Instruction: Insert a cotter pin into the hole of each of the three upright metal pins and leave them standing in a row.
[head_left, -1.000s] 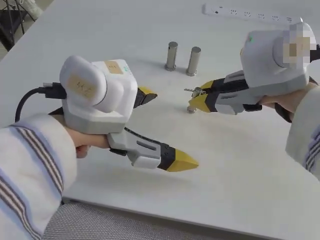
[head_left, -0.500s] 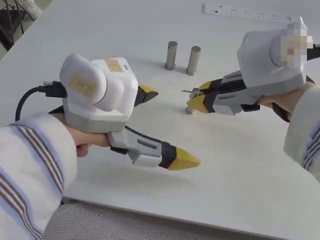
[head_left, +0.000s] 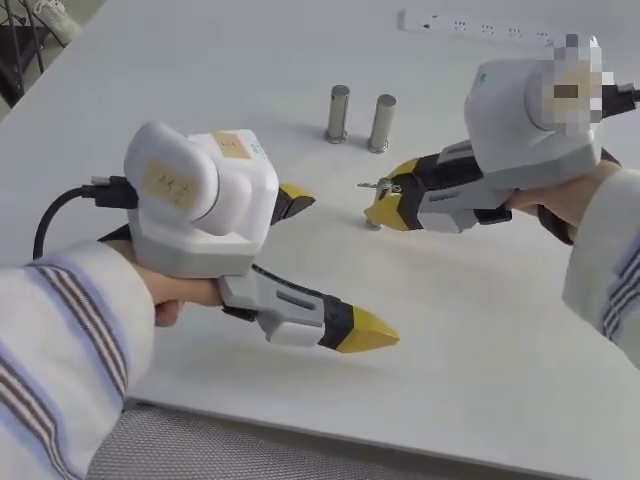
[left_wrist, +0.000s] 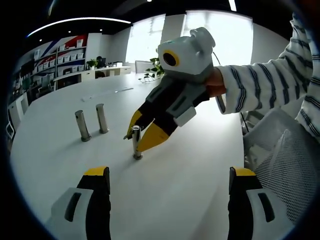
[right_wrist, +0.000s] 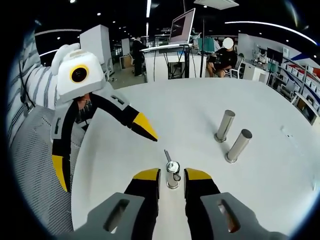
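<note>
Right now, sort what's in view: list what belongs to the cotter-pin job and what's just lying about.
Job:
- two free-standing metal pins
- third pin, under the right gripper
- cotter pin, held at that pin's top
- left gripper, open, idle

Lying about:
- power strip at the far edge
- mesh chair

The right gripper (right_wrist: 172, 176) is seen with its jaws drawn close, a cotter pin (right_wrist: 167, 156) held at the tips over an upright pin (right_wrist: 173, 181). A second pin (right_wrist: 238, 146) and a third pin (right_wrist: 225, 126) are stood ahead to the right, well apart from the tips. The left gripper (right_wrist: 105, 157), jaws spread wide, is seen ahead to the left.
</note>
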